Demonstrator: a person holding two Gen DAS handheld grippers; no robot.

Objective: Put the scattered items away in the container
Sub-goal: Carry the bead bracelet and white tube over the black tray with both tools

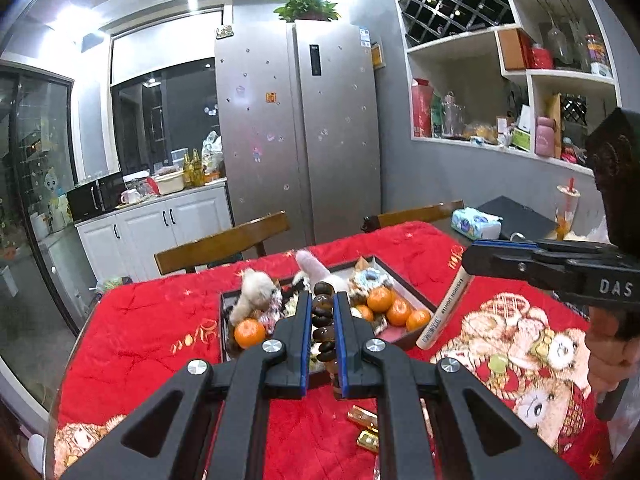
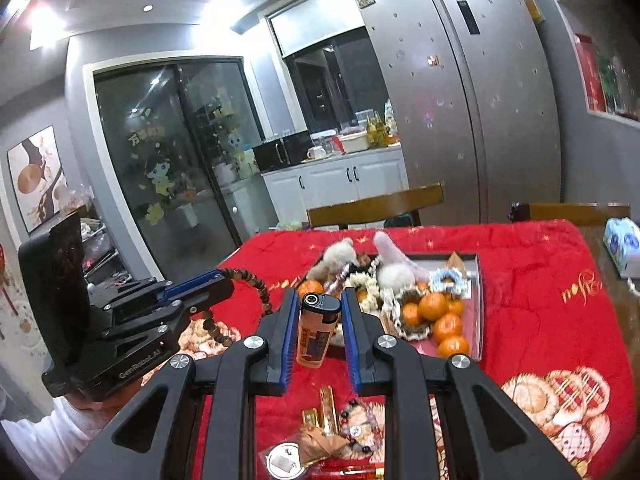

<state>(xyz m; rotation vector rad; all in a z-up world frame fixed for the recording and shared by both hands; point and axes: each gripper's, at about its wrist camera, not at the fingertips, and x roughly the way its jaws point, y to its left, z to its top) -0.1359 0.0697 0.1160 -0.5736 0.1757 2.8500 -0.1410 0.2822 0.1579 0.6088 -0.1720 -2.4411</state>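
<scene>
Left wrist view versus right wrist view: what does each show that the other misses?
Only the left wrist view shows the wall shelves and the bead string end-on between the left tongs. Only the right wrist view shows the lighter's front between the right tongs, plus the wall picture. Both show the tray of tangerines and the fridge.

Ahead of me: silver 2-door fridge (image 1: 298, 132) w/ potted plant (image 1: 307, 5) on top. White cabinets (image 1: 160, 222), black microwave (image 1: 96, 196) on counter. 2 wooden chairs (image 1: 224, 246) behind red blanket (image 1: 160, 320). Tissue pack (image 1: 476, 223), wine rack (image 1: 456, 6) upper right.
</scene>
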